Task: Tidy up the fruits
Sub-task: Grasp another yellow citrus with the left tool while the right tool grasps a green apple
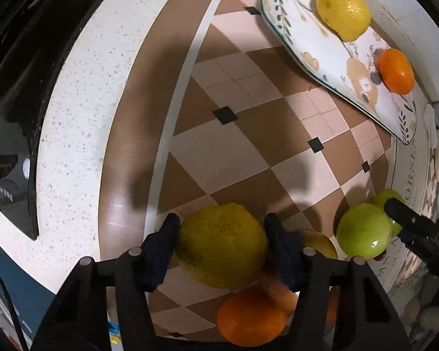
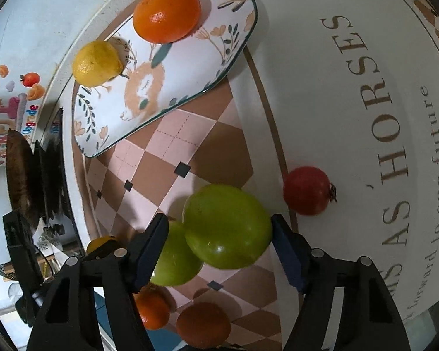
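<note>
— Largest first?
— Spread under everything: checked mat [image 1: 248,146], brown and pink. Lay on it at the far side, a long patterned plate [image 2: 190,67], already carrying a small lemon [image 2: 98,63] and an orange [image 2: 166,14], apart from each other.

— And the left gripper [image 1: 221,219]?
— Pointed down at the mat, clasped on a large lemon [image 1: 222,245]. Sat squarely between the fingers, both pads against its sides, well short of the plate.

— The right gripper [image 2: 219,222]?
— Straddled a green apple [image 2: 228,225]. Met the right pad at its edge; the left pad stood nearer a second green apple [image 2: 175,263], tucked just behind and touching the first. Gripping or merely around it — couldn't tell.

— Smaller things?
— A loose orange [image 2: 203,324] below the apples on the mat, close to the right gripper's base. Beyond the right finger, a small red fruit [image 2: 307,190], alone at the mat's white border, near the apple but not touching.
</note>
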The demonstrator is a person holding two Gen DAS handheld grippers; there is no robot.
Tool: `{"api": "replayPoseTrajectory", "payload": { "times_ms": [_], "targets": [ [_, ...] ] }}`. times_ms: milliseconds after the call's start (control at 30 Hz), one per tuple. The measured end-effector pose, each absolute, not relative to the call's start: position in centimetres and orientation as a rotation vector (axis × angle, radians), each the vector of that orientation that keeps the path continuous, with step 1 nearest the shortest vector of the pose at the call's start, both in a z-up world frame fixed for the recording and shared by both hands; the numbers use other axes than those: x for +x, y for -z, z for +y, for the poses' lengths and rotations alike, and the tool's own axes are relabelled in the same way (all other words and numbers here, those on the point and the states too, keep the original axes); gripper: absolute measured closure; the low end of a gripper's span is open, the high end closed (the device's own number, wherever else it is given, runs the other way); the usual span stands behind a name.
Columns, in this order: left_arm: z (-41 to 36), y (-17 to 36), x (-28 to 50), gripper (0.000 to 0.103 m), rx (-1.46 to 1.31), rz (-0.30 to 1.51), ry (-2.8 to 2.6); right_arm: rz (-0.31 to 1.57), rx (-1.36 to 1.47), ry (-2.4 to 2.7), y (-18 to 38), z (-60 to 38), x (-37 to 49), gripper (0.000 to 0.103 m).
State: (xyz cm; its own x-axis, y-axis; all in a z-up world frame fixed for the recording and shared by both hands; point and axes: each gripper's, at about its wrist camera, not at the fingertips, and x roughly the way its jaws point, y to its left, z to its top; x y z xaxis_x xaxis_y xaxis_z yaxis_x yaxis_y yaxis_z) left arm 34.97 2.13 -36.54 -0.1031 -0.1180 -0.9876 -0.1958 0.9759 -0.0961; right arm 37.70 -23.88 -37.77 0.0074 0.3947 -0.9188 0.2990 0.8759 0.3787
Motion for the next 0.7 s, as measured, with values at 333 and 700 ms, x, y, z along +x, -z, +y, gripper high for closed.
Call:
{"api": "replayPoseTrajectory", "payload": {
  "times_ms": [333, 700],
  "targets": [
    [1.8, 35.7, 35.7, 0.046, -0.215, 1.672, -0.07, 1.605, 0.48, -0.08, 38.1, -23.3, 38.1, 0.04],
    [-1.3, 26.1, 41.8, 0.047, -0.231, 1.508, 0.048, 1.463, 0.47, -0.156, 31.3, -23.1, 41.4, 0.04]
  ]
}}
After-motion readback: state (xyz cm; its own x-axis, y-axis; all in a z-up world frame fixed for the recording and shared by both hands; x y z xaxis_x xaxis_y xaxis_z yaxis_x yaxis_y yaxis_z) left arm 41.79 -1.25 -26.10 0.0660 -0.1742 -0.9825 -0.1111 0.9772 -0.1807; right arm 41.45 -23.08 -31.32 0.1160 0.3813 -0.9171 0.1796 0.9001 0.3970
